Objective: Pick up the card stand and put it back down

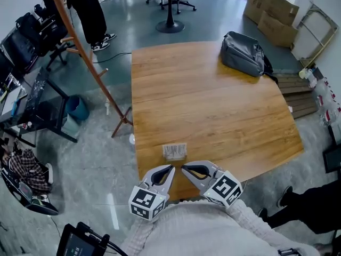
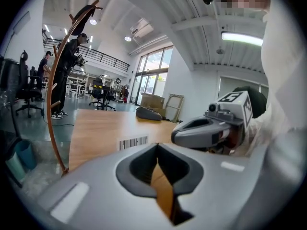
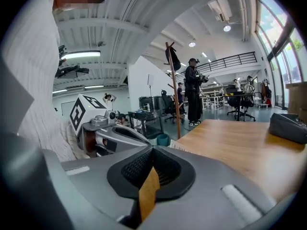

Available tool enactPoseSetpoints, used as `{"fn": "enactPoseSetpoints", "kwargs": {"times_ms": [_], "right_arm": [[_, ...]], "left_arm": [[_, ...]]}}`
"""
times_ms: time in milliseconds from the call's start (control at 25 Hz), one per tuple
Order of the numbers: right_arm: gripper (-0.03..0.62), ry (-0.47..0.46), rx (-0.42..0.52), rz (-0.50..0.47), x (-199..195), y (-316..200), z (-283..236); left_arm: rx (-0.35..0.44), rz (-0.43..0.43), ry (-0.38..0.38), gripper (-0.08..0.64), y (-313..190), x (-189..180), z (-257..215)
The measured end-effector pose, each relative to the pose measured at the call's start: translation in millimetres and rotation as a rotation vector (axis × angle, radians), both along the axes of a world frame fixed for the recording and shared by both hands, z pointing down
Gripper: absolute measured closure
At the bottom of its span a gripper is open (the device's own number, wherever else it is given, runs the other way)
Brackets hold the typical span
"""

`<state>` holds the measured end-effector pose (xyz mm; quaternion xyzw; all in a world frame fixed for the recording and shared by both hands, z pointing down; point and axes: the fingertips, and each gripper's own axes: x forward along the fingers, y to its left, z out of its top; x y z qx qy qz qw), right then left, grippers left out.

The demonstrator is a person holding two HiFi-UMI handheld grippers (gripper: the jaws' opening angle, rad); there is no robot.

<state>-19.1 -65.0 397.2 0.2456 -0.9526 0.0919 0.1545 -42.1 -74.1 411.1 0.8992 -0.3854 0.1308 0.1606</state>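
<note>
card stand [image 1: 175,151]: I saw a small pale card with a barcode, on the wooden table [image 1: 213,105] near its near edge | left gripper [image 1: 170,169]: clenched, empty | right gripper [image 1: 184,169]: clenched, empty | both tips just short of the stand

This is an open-plan office or lab workspace. Beyond the far edge of the large light-brown wooden table [image 1: 213,105] stand a round dark pedestal table [image 1: 169,7], black swivel chairs [image 1: 184,3] and stacked brown cardboard boxes [image 1: 272,12]. To the table's left are a slanted wooden coat stand [image 1: 85,52] and dark equipment-laden desks [image 1: 26,89]. Behind it rise a railed mezzanine [image 3: 230,61] and tall windows [image 2: 151,68], and under it is a polished grey floor [image 1: 90,153].
</note>
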Motion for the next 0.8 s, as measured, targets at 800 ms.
{"fn": "enactPoseSetpoints", "kwargs": {"times_ms": [800], "right_arm": [[0.592,0.015,-0.008,-0.004,-3,8,3]], "left_arm": [[0.009,0.035,-0.055,0.552,13,5,0]]}}
